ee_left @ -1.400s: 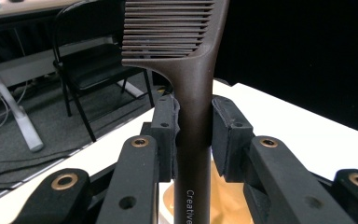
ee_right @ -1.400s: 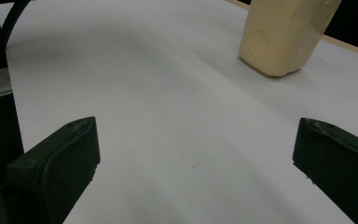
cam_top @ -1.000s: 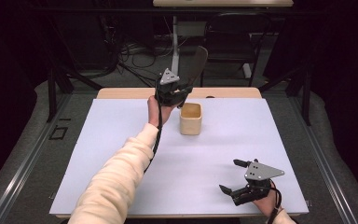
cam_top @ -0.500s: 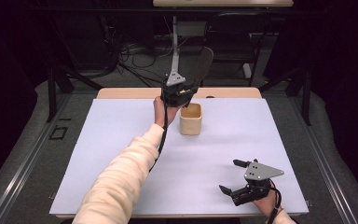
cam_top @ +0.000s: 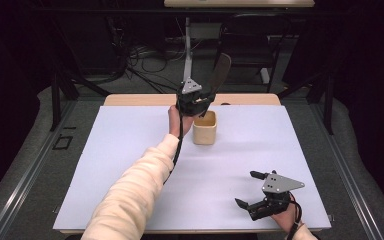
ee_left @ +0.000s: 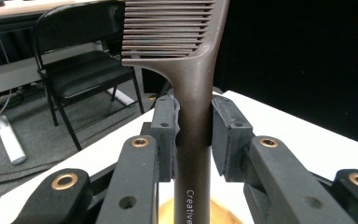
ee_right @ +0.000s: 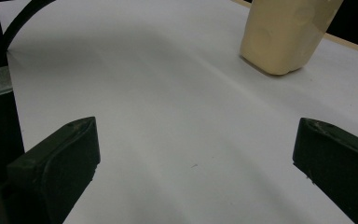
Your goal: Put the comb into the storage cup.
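Two black jaws of the left gripper [ee_left: 193, 135] clench the brown comb [ee_left: 193, 93] by its handle, pads pressed against both sides. The comb's teeth run off the top edge of the left gripper view, and its lower handle is cut off after the printed letters "Creative". In the high view the left gripper [cam_top: 194, 100] holds the comb [cam_top: 221, 74] tilted up and away, directly above the cream cup [cam_top: 205, 128] on the white table [cam_top: 130, 150]; the cup's inside cannot be made out. The right gripper [cam_top: 252, 192] rests near the table's front right edge, jaws spread wide and holding nothing, well apart from the cup [ee_right: 282, 35].
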The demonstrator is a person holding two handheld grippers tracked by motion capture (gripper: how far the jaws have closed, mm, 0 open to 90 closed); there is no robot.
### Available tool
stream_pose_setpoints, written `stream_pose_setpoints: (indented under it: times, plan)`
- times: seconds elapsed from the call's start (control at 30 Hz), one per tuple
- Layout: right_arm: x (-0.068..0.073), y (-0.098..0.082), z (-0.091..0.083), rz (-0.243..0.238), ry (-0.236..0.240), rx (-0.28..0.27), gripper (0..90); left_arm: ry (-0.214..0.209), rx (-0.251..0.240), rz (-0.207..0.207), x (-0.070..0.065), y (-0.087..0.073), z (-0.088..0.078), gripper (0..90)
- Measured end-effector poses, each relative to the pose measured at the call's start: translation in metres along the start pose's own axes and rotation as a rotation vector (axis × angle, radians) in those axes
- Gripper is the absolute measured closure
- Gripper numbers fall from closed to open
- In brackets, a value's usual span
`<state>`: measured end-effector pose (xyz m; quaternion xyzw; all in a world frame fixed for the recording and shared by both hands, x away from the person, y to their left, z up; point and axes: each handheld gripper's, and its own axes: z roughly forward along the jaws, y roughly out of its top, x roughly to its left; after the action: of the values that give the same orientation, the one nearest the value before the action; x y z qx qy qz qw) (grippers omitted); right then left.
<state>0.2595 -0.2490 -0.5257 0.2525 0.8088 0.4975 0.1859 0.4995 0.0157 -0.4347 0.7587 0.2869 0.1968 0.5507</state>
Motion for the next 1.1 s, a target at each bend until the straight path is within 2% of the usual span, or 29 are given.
stream_pose_setpoints:
  times: [0.87, 1.1]
  plan:
    - [0.000, 0.000, 0.000, 0.008, -0.001, -0.004, 0.2, -0.023, 0.023, -0.019, 0.004, -0.013, 0.009, 72.1]
    - [0.000, 0.000, 0.000, 0.006, -0.001, -0.002, 0.2, -0.022, 0.046, -0.013, 0.006, -0.018, 0.008, 72.1]
